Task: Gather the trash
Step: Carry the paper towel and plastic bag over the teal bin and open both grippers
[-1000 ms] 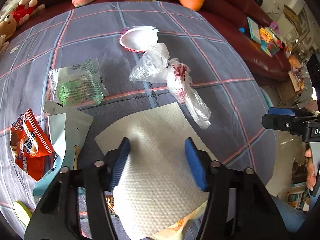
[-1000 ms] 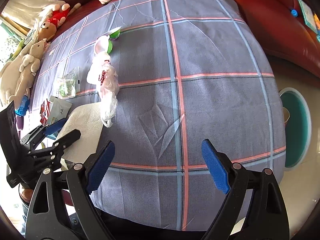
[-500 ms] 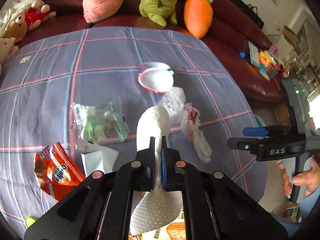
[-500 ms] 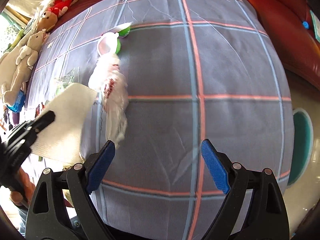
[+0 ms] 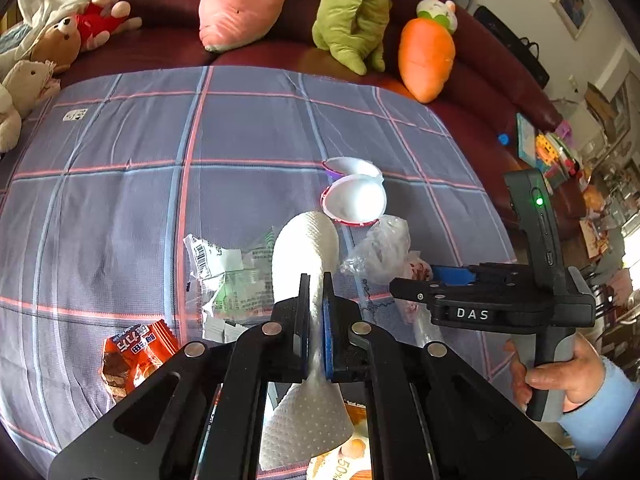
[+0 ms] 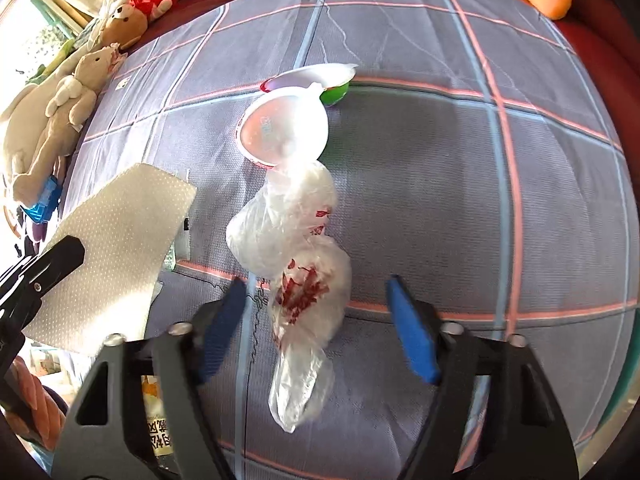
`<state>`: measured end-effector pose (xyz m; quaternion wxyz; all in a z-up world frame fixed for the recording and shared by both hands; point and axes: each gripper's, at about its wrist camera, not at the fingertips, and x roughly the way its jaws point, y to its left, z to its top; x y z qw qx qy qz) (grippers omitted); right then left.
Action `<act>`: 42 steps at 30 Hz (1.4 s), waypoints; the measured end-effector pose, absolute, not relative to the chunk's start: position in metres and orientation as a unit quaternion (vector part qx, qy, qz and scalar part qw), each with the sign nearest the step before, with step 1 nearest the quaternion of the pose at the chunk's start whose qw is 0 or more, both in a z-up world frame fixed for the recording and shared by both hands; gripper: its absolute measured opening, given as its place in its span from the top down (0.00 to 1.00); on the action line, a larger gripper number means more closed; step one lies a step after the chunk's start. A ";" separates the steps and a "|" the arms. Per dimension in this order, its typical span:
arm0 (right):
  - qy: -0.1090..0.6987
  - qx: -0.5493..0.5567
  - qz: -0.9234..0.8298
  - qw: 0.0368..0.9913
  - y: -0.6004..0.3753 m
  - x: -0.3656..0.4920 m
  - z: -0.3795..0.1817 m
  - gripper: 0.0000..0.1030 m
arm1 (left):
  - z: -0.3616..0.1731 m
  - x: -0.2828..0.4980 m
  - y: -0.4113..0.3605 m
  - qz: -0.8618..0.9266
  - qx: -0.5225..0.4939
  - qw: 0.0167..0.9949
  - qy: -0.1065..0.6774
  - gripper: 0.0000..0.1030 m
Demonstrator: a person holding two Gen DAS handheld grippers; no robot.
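My left gripper (image 5: 316, 296) is shut on a white paper towel (image 5: 306, 248) and holds it up above the plaid cloth (image 5: 120, 208); the towel also shows in the right wrist view (image 6: 116, 248). My right gripper (image 6: 316, 316) is open, its blue pads either side of a crumpled clear plastic bag (image 6: 296, 256) with red print, which lies on the cloth. The bag shows in the left wrist view (image 5: 380, 248) beside the right gripper (image 5: 452, 276). A white empty cup with its peeled lid (image 6: 288, 124) lies just beyond the bag.
A green-white wrapper (image 5: 228, 276) and an orange snack packet (image 5: 136, 352) lie left of the towel. Plush toys (image 5: 244, 0) sit on the red sofa (image 5: 472, 96) behind. Plush toys (image 6: 60, 100) line the left edge. A teal bin rim (image 6: 624, 384) shows at lower right.
My left gripper shut on the paper towel and lifted it off the cloth. My right gripper moved left and forward until its open pads straddle the plastic bag.
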<state>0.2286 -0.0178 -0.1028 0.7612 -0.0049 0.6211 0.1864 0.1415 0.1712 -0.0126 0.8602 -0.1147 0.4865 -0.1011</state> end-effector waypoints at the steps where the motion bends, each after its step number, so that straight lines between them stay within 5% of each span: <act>1: 0.625 -0.002 0.191 0.757 -0.018 0.228 -0.106 0.64 | -0.014 0.142 0.171 -0.101 -0.116 0.859 0.488 0.95; 5: 0.615 0.008 0.189 0.766 -0.030 0.218 -0.097 0.73 | -0.013 0.142 0.161 -0.106 -0.114 0.859 0.489 0.95; 23: 0.552 0.083 0.131 0.819 -0.174 0.165 -0.029 0.73 | 0.016 0.125 0.045 -0.173 -0.059 0.860 0.476 0.95; 42: 0.489 0.200 -0.010 0.849 -0.430 0.070 -0.008 0.73 | 0.006 0.119 -0.186 -0.310 0.034 0.816 0.486 0.94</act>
